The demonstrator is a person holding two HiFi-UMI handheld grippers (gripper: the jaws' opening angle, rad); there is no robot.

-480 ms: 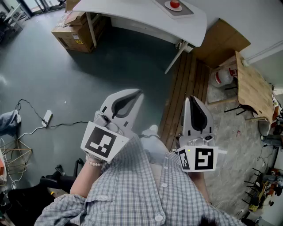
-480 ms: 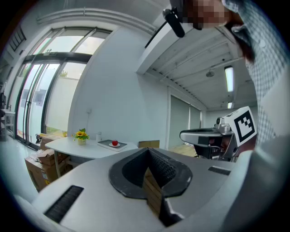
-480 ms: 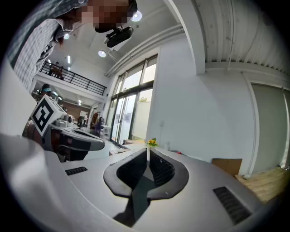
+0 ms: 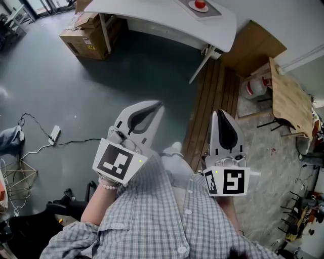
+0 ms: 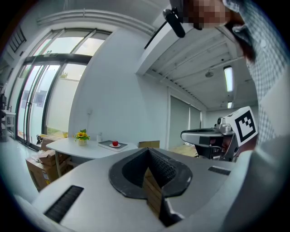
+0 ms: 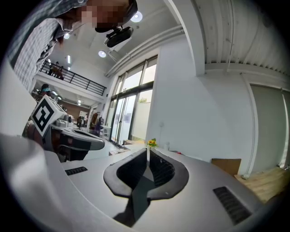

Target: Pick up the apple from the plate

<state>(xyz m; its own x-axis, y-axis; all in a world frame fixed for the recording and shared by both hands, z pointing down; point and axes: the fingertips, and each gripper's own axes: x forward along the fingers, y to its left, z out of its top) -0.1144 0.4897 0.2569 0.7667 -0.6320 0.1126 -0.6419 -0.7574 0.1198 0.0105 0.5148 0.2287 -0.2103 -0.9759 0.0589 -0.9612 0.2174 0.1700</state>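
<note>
There are one apple, one plate, one tray and one bench. The tools are two: the left tool and the right tool.

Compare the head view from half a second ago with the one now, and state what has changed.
Nothing has visibly changed. The left tongs and the right tongs are held shut and empty above the person's shirt, as before. The apple still sits on its plate on the white table, far from both.
</note>
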